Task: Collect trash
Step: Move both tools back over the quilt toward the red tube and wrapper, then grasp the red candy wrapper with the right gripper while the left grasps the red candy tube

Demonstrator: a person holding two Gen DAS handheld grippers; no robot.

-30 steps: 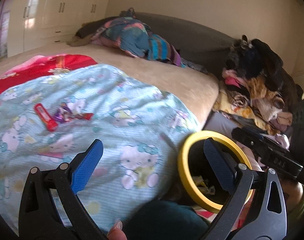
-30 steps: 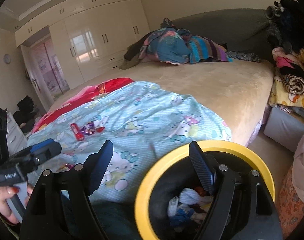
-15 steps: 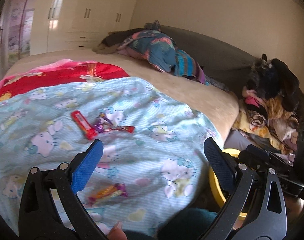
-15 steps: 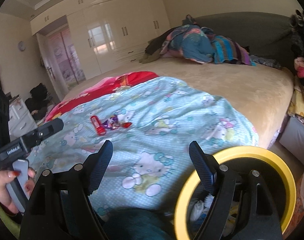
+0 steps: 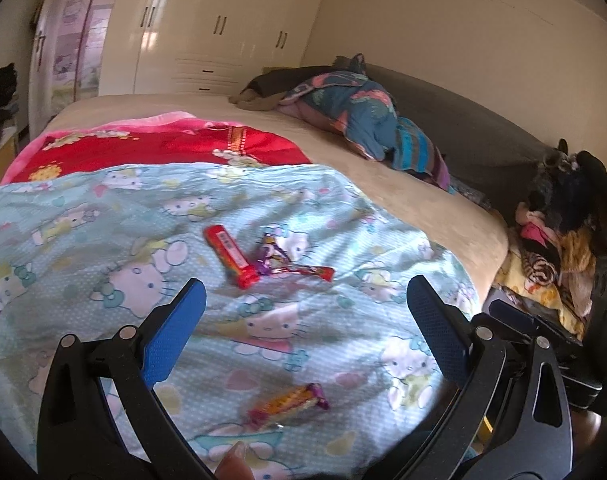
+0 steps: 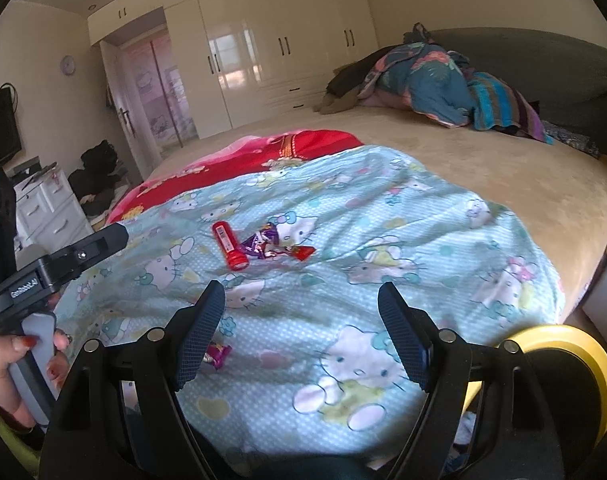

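Facing bed, both empty: left claw (image 5: 303, 320) and right claw (image 6: 303, 332) spread apart, ready for wrappers. Red wrapper (image 5: 231, 256), purple wrapper (image 5: 273, 260) mid-blanket (image 5: 103, 220); orange wrapper (image 5: 289, 402) near edge. Yellow-rimmed bin (image 6: 575, 364) near right for drop-off.

Open blanket (image 5: 311, 344) before wrappers (image 5: 263, 256) — unobstructed

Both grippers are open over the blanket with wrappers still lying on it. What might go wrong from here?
1. The red wrapper and purple wrapper touch; a pinch may catch both or flick one away.
2. The orange wrapper lies flat on the soft blanket; the left gripper may grab cloth too.
3. The bin sits low beside the bed, near the right gripper; drops could miss.
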